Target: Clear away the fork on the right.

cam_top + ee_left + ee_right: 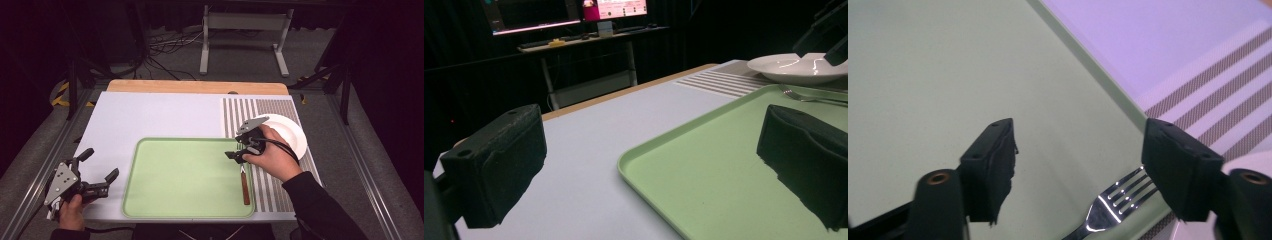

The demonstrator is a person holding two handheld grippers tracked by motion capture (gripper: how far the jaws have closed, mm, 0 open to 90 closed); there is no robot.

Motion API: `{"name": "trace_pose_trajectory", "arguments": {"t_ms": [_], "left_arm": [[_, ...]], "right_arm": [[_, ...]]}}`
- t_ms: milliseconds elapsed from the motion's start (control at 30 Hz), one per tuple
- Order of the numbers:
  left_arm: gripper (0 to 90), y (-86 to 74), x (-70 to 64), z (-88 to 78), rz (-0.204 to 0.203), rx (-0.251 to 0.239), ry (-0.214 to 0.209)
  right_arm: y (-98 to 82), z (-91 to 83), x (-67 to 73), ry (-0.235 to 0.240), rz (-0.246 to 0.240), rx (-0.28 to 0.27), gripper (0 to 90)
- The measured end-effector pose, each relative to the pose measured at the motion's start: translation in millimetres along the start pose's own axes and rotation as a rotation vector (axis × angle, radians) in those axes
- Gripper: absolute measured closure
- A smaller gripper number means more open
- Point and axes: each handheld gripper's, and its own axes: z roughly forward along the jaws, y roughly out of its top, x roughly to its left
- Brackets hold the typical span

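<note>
Green tray (pixel 185 180) flat on white table (pixel 150 112), near front edge; one item inside: fork (pixel 244 182) with brown handle, lying along tray's right side, tines toward far end, handle toward the person; rest of tray floor bare.

White plate (pixel 287 132) to the right of tray, sitting on striped mat (pixel 280 185); partly covered by right hand in high view; glossy inner surface seen from left claw view (pixel 796 67), nothing visible on the part in sight; plate apart from tray, just beyond its far right corner.

Right claw (pixel 239 156) hovering over tray's right edge, just above fork's tine end; jaws spread wide, not pressing on anything; in right claw view, fork tines (pixel 1118 200) on tray floor below, nearer the right jaw, clear of both pads (pixel 993 165); fork not gripped, resting on tray.

Left claw (pixel 99 165) low at table's front left corner, just left of tray; jaws wide apart, nothing between them; in left claw view, one pad over white table, other pad over tray's near corner; tray rim (pixel 644 150) running between them.

Wooden strip (pixel 197 86) along table's far edge; floor cables and a metal stand behind.
</note>
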Motion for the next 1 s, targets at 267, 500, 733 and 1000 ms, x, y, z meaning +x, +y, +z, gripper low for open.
{"name": "trace_pose_trajectory", "arguments": {"t_ms": [267, 500, 733, 1000], "left_arm": [[0.3, 0.1, -0.5, -0.1, -0.001, -0.002, 0.001], [0.3, 0.1, -0.5, 0.0, -0.002, 0.000, 0.000], [0.3, 0.1, -0.9, 0.4, 0.001, 0.001, 0.002], [0.3, -0.2, -0.7, 0.0, -0.009, -0.002, 0.003]], "right_arm": [[-8.3, -17.9, -2.0, -0.006, -0.058, -0.127, 18.0], [-22.3, -37.6, -4.5, 0.006, -0.076, -0.226, 12.2], [-43.1, -57.3, -8.7, -0.022, -0.055, -0.329, 11.6], [-68.4, -73.9, -15.2, -0.048, -0.015, -0.429, 8.4]]}}
